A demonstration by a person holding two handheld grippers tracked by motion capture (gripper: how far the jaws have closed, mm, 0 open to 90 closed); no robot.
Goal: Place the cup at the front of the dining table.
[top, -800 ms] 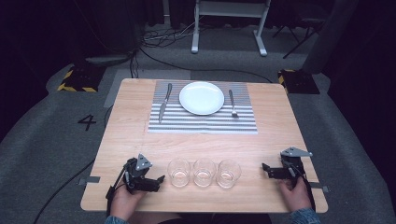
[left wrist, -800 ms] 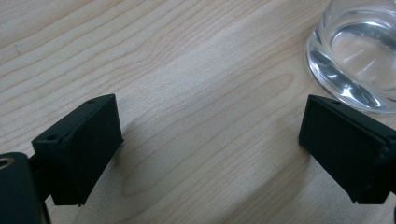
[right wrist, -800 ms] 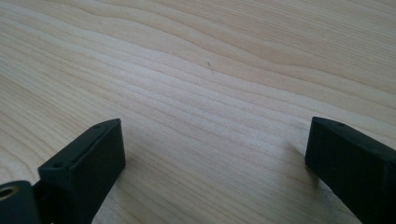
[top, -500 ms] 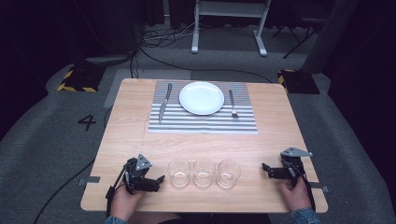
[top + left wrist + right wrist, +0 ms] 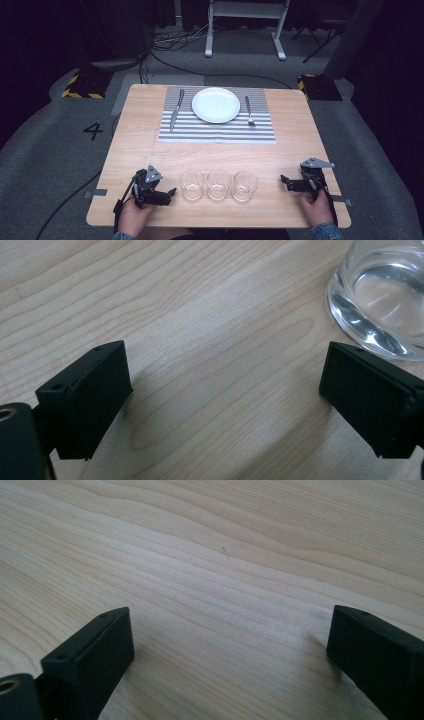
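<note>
Nothing has shifted since earlier. My left gripper (image 5: 170,192) and right gripper (image 5: 284,181) rest spread, empty, on the desk (image 5: 140,145). Count: three glasses (image 5: 218,184), one plate (image 5: 216,104), knife (image 5: 175,112), fork (image 5: 248,111), placemat (image 5: 220,131).

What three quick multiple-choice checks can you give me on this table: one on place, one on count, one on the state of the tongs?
1. Where does the fork lie?
A. right of the plate
B. on the plate
C. beside the glasses

2. How many glasses stand in the near row?
A. two
B. three
C. four

3. How are the left tongs?
A. shut on a glass
B. shut, holding nothing
C. open, holding nothing

Answers: 1 A, it rests on the striped mat at the plate's right; 2 B, the high view shows three in the row; 3 C, the jaws stand wide apart over bare wood.
</note>
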